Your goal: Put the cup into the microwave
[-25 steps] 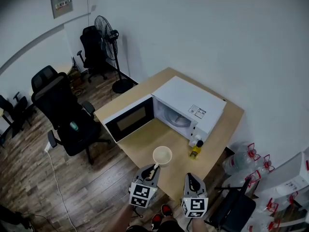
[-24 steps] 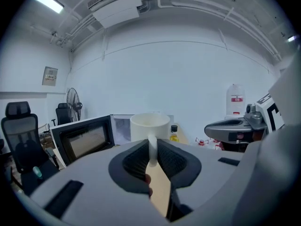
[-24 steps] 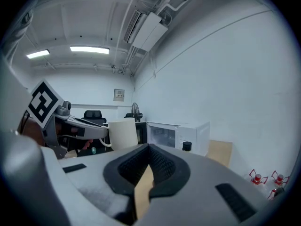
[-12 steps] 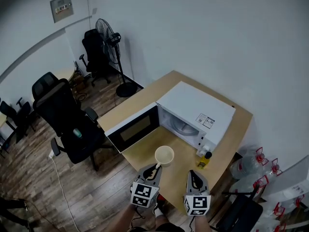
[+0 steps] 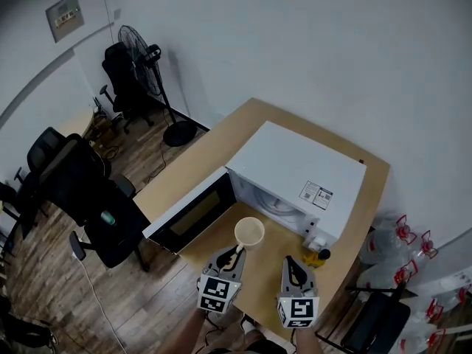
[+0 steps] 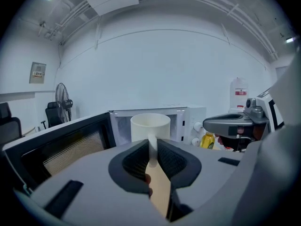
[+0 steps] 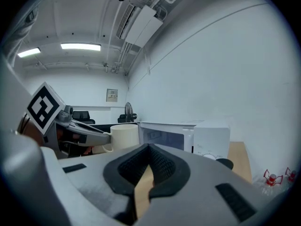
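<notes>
A wooden surface [image 5: 221, 142] against the white wall carries the microwave [image 5: 302, 172], its door [image 5: 190, 214] swung open for loading. The left gripper [image 5: 234, 255] has its jaws pinched on the handle of the cup [image 5: 249, 232], so the cup rides upright in front of the cavity. The right gripper [image 5: 293, 265] hovers beside it, jaws together on nothing.

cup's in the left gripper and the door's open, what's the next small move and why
Probably ease the left gripper forward toward the open cavity of the microwave. Its jaws are shut on the handle of the cup, which is held upright just in front of the opening, and the door is swung wide, so the way in looks clear.
</notes>
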Available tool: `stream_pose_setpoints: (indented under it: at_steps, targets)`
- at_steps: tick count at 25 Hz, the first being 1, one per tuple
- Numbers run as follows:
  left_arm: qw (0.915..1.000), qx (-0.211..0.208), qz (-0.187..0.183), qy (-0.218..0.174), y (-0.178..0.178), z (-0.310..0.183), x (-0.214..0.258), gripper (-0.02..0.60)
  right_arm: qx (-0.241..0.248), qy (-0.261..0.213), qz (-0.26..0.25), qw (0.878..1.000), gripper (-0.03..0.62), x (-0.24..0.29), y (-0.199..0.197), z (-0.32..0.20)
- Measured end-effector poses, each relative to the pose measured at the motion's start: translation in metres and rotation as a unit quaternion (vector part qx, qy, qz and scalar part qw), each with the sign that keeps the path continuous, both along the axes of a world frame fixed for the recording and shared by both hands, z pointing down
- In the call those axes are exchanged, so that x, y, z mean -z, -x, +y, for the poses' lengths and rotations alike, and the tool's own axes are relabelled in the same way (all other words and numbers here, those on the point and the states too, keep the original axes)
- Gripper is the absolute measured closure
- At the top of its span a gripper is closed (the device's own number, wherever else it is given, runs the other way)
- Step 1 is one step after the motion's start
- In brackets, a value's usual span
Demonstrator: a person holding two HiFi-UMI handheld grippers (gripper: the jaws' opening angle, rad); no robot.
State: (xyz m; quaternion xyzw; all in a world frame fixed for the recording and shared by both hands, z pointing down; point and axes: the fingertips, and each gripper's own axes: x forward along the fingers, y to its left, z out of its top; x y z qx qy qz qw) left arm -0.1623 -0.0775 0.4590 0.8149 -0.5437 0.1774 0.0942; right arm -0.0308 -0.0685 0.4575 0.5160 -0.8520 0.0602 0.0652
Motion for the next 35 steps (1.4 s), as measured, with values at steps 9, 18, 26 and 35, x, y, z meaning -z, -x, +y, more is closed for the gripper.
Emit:
stream_pose_setpoints:
  at_steps: [9,18,26,35]
  targets:
    - [0.9994,-0.029,0.001,0.018,-0.005,-0.059,-0.027,0.515,-0.038,0.028,-0.009,0.999,0.577,-0.026,-0.004,-0.044]
    - [0.9981,-0.053,-0.002,0.031,-0.01,-0.099,-0.053,0.515,-0.064,0.048,-0.007,0.997,0.577,-0.048,-0.006,-0.072]
    - [0.9965,-0.075,-0.004,0.037,-0.014,-0.125,-0.072,0.515,-0.091,0.055,-0.006,0.994,0.577,-0.065,-0.009,-0.093]
    - [0.9955,-0.088,-0.004,0.036,-0.02,-0.151,-0.085,0.515,-0.106,0.056,-0.008,0.993,0.577,-0.072,-0.009,-0.11]
